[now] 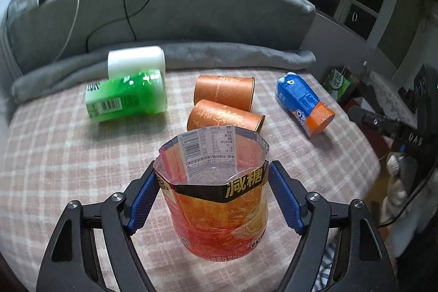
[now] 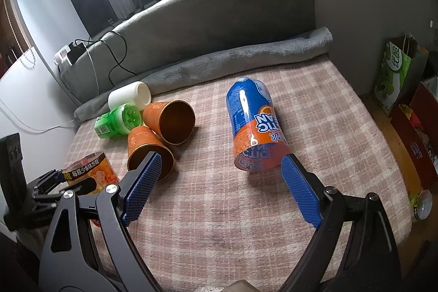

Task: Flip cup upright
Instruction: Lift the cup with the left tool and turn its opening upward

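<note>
A bed with a pink plaid cover, grey headboard and rolled grey blanket behind, dark windows beyond. Near the left gripper, an orange cut-bottle cup stands mouth up between the blue pads, which flank its rim — whether they press or have just let go cannot be told. This cup appears righted; the step in hand looks like its release. The right gripper hangs spread wide, empty, just short of the blue-and-orange cup lying on its side. Two copper cups, a green cup and a white cup also lie toppled. Next, likely: straddle the blue cup's wall and tip it up. Its base is hidden — the green cup is blurred.
</note>
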The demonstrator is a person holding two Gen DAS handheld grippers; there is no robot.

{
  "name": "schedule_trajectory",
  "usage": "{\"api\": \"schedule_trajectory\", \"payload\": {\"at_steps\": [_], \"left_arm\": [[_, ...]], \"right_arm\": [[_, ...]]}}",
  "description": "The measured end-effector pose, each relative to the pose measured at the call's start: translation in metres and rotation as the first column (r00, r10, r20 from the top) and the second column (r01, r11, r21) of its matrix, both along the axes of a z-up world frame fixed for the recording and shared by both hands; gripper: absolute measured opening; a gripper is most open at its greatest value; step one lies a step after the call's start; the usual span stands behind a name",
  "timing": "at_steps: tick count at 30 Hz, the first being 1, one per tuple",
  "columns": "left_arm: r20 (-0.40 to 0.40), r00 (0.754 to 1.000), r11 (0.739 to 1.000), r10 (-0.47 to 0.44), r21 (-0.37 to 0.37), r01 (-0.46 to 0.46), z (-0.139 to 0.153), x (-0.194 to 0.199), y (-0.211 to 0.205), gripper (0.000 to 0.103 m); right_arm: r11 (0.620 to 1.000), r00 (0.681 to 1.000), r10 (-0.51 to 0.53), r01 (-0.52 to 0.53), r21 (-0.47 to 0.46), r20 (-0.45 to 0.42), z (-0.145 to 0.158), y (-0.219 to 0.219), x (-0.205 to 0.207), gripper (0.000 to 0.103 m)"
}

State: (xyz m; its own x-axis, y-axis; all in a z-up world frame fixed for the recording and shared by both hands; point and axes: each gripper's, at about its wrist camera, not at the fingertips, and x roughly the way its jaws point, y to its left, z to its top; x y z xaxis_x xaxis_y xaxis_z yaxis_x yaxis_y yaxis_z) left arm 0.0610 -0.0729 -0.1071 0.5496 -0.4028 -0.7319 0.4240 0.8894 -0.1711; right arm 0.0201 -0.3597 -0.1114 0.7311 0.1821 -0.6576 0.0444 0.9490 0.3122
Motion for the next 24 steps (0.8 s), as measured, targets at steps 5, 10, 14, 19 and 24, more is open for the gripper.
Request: {"api": "schedule_trajectory", "payload": {"at_steps": [5,10,14,19,24], "left_arm": [[0.054,0.999,1.000,-0.005,0.026,0.003,-0.002,-0.008,-0.006,0.078],[0.064,0.998,1.000,-0.009,0.030,0.008,-0.001,-0.014,-0.005,0.078],[0.070,0.997,0.999,-0.015,0.037,0.012,-0.002,-0.018,-0.008,0.078],[0.066,0.997,0.999,-0.032,0.029,0.030,-0.003,-0.027,-0.010,0.078],[0.061,0.998,0.999,-0.032,0.018,0.031,-0.003,-0.031,-0.008,0.078]], "right_arm": [[1.000,1.000,0.003,-0.003,-0.003,0.002,0.000,0.000,0.000,0.092],[1.000,1.000,0.004,-0.004,0.004,0.002,0.000,0.000,0.000,0.092],[1.000,1.000,0.011,-0.011,0.004,0.004,0.000,0.003,-0.002,0.092],[1.000,1.000,0.021,-0.021,-0.003,0.012,0.002,0.009,-0.005,0.092],[1.000,1.000,0.025,-0.025,-0.001,0.017,0.003,0.012,-0.008,0.092]]}}
